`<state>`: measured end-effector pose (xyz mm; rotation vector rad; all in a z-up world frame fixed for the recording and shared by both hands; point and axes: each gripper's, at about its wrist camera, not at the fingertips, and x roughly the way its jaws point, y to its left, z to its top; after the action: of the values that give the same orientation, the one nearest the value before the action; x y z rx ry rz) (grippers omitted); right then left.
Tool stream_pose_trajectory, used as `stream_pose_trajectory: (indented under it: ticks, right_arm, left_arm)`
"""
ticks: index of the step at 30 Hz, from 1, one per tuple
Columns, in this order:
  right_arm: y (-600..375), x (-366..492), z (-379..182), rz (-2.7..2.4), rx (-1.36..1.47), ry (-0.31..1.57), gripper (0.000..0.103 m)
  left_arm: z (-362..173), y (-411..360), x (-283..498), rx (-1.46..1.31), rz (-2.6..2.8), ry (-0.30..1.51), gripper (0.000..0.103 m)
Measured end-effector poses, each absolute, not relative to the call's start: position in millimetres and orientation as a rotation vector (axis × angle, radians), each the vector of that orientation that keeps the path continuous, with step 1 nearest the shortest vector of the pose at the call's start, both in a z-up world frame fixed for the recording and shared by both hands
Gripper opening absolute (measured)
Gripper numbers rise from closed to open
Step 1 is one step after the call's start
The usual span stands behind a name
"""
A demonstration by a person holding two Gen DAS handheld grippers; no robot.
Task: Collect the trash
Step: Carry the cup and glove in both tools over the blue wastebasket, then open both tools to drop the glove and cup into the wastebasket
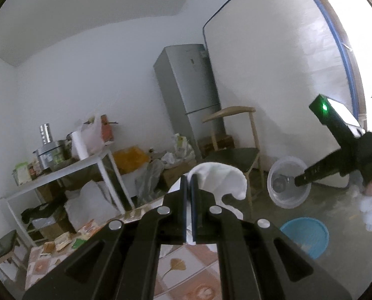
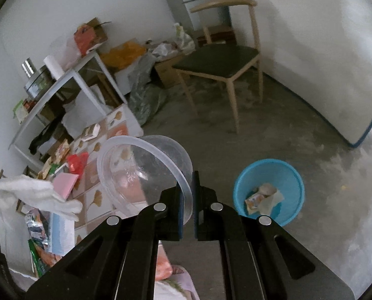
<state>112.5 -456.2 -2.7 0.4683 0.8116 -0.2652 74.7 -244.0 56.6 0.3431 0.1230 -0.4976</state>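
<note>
Left gripper [image 1: 188,187]: fingers clamped on crumpled white tissue [image 1: 220,177], its lower part hidden behind them. Right gripper [image 2: 187,190]: fingers pinching clear plastic bowl [image 2: 141,172] rim. Blue plastic bin [image 2: 269,191]: contents indistinct.

Grey floor, tiled table, white shelf

The concrete floor [image 2: 273,130] bears a blue basin [image 2: 269,190] with scraps inside, a wooden chair [image 2: 220,57], and boxes and bags along the wall. The leaf-patterned table [image 2: 118,125] carries snack packets, a red wrapper [image 2: 77,162] and a pink card [image 2: 66,183]. On the white shelf [image 2: 68,80] stand a metal pot [image 2: 37,81] and a paper roll [image 2: 53,66].
</note>
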Motion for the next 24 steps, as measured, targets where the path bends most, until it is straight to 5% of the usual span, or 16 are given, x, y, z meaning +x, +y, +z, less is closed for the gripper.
stream_pose_trajectory:
  ticks: [8, 24]
  right_arm:
    - [-493.9, 90.6, -16.9, -0.333, 0.526, 0.809, 0.004]
    - [-562.5, 58.7, -99.8, -0.511, 0.703, 0.894, 0.004]
  left_arm:
    - [63.8, -283.3, 92.8, 0.307, -0.622, 0.187, 0.002]
    - [-11.4, -401.3, 218.0, 0.081, -1.01, 0.853, 0.002]
